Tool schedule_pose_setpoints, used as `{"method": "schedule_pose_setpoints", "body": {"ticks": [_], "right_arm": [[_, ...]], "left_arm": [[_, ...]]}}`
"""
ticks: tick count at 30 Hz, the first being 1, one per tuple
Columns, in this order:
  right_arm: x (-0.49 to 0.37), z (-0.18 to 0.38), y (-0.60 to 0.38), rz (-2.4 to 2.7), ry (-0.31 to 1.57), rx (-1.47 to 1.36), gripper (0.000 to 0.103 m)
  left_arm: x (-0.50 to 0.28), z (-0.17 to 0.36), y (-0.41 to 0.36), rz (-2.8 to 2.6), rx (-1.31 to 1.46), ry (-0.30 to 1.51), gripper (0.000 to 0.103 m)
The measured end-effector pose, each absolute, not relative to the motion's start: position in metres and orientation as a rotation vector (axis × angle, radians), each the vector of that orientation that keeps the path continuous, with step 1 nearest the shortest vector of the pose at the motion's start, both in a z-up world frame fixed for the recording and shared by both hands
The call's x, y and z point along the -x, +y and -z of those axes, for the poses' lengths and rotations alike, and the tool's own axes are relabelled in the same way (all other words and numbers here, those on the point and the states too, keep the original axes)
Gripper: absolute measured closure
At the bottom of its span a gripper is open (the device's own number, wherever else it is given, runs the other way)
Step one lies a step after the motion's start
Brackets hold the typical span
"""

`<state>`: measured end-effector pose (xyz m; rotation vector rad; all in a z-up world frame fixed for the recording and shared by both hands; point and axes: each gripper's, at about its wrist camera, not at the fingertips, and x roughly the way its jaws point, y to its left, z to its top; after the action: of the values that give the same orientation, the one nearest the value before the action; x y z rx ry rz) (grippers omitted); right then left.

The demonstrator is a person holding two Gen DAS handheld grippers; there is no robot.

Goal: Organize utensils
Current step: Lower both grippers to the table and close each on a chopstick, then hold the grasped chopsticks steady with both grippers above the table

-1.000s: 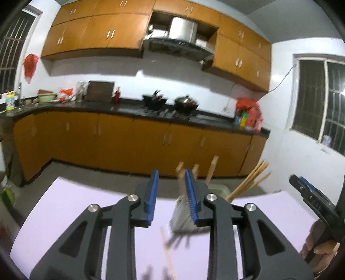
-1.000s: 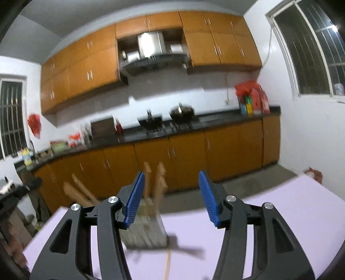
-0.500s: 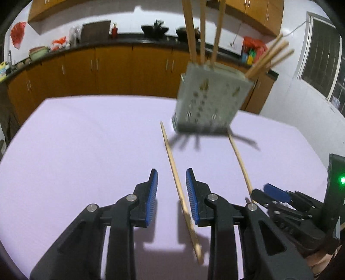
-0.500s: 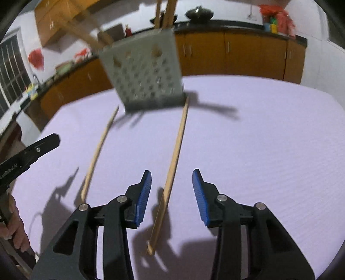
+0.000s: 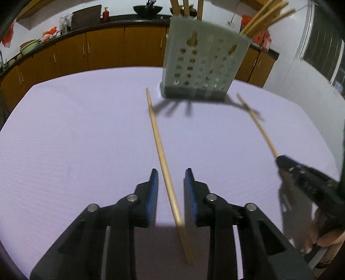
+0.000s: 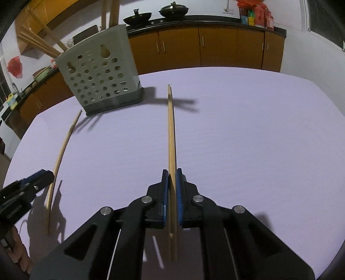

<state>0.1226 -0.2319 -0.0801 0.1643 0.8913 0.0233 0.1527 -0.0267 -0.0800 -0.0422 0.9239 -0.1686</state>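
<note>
Two long wooden chopsticks lie on a bench (image 5: 75, 140) with a pale purple top. Behind them stands a grey holder (image 5: 202, 62) with lots of round holes in its side. More wooden sticks (image 5: 265, 15) poke up out of the top of it.

The left gripper (image 5: 170, 191) is low over the bench, and its blue pads (image 5: 152, 193) sit on each side of the left chopstick (image 5: 159, 146). The jaws are closing in, but a gap shows on both sides of the stick — the pads do not squeeze it yet. This chopstick points away toward the holder, and its far tip ends just beside the holder's bottom corner.

The right gripper (image 6: 171, 193) is clenched on the right chopstick (image 6: 171, 133). Its two blue pads press tight on the stick near its close end. The rest of the stick runs out ahead, toward the shadow beside the holder. In the left camera this stick (image 5: 256, 122) looks blurry.

From the right camera you can see the left gripper (image 6: 36, 178) at the edge, by the near part of the left chopstick (image 6: 62, 150). A person's fingers (image 5: 327, 238) show at the side, holding the right gripper (image 5: 284, 161).

Far behind — orange cupboards (image 6: 179, 49) and dark pans (image 6: 173, 9) on a kitchen counter.
</note>
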Motion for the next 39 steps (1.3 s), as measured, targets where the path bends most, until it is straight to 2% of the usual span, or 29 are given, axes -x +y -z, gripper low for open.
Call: {"method": "schedule_pose_setpoints", "body": {"ticks": [1, 5, 15, 39], "right_arm": [[-0.122, 0.080, -0.232, -0.025, 0.891, -0.162, 0.095], [-0.126, 0.081, -0.230, -0.035, 0.892, -0.151, 0.095], [-0.138, 0.080, -0.232, -0.021, 0.891, -0.120, 0.095], [-0.140, 0.080, -0.229, -0.019, 0.894, -0.098, 0.093]], "left_arm": [[-0.153, 0.081, -0.027, 0.152, 0.021, 0.916, 0.091], [-0.161, 0.082, -0.019, 0.127, 0.023, 0.924, 0.095], [-0.188, 0.079, 0.033, 0.030, 0.062, 0.921, 0.095], [-0.187, 0.082, 0.037, 0.053, 0.068, 0.900, 0.092]]}}
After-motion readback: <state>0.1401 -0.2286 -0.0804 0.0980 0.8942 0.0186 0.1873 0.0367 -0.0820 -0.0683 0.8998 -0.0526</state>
